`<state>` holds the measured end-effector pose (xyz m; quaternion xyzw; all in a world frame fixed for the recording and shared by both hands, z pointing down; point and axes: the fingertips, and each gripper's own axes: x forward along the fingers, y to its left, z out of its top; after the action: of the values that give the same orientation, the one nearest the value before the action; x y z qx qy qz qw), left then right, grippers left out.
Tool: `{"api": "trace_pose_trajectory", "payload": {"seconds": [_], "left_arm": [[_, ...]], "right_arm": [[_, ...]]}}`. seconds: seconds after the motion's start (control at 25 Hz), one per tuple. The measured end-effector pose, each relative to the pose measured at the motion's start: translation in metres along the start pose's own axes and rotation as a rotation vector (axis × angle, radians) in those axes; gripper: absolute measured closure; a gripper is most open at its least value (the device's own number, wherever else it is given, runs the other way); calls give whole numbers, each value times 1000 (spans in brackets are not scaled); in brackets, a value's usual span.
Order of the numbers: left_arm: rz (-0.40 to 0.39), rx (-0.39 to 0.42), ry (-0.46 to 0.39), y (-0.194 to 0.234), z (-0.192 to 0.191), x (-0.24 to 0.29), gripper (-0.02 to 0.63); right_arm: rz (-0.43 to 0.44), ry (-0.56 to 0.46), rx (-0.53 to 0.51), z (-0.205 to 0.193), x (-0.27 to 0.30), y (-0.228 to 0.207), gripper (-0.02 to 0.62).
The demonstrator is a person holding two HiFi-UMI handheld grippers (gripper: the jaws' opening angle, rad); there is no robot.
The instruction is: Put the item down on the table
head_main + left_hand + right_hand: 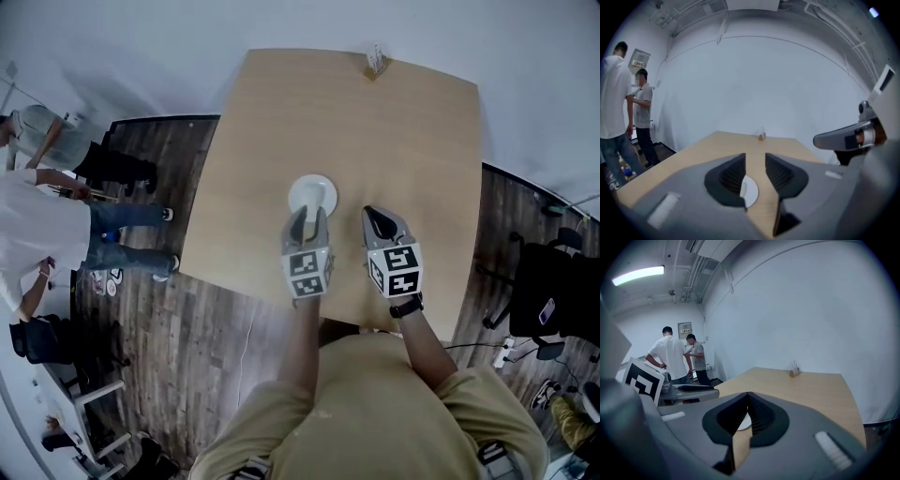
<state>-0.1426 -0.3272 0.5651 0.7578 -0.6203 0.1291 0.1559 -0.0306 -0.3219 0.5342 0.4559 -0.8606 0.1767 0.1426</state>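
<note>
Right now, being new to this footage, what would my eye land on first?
A white plate lies on the wooden table near the person's edge, the left gripper at its near rim with jaws apart. The right gripper hangs beside it, jaws together, empty. People stand on the floor to the left.

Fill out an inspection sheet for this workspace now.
Surface: light wooden table.
Job's things: round white plate, lying flat on the table.
Clutter: small wooden holder at the far edge.
Grippers: left gripper open, jaws at the plate's near rim; right gripper shut, empty.
Cables: white power strip on the floor, right.
Surroundings: people standing left; black chair right.
</note>
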Motion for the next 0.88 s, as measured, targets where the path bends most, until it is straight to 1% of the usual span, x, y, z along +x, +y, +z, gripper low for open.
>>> {"api": "trace_pose_trajectory", "payload": {"seconds": [0.16, 0.28, 0.4, 0.56, 0.88], "left_arm": [[19, 12, -54, -17, 22, -29, 495], [20, 4, -102, -29, 36, -50, 509], [34, 7, -152, -38, 52, -71, 540], [57, 18, -207, -47, 70, -98, 561], [97, 14, -286, -74, 89, -143, 600]], "right_arm": [[30, -52, -28, 14, -27, 9, 589], [48, -86, -50, 22, -47, 16, 589], [66, -120, -76, 31, -64, 23, 589], [81, -171, -102, 45, -86, 28, 589], [96, -237, -154, 61, -129, 25, 589]]}}
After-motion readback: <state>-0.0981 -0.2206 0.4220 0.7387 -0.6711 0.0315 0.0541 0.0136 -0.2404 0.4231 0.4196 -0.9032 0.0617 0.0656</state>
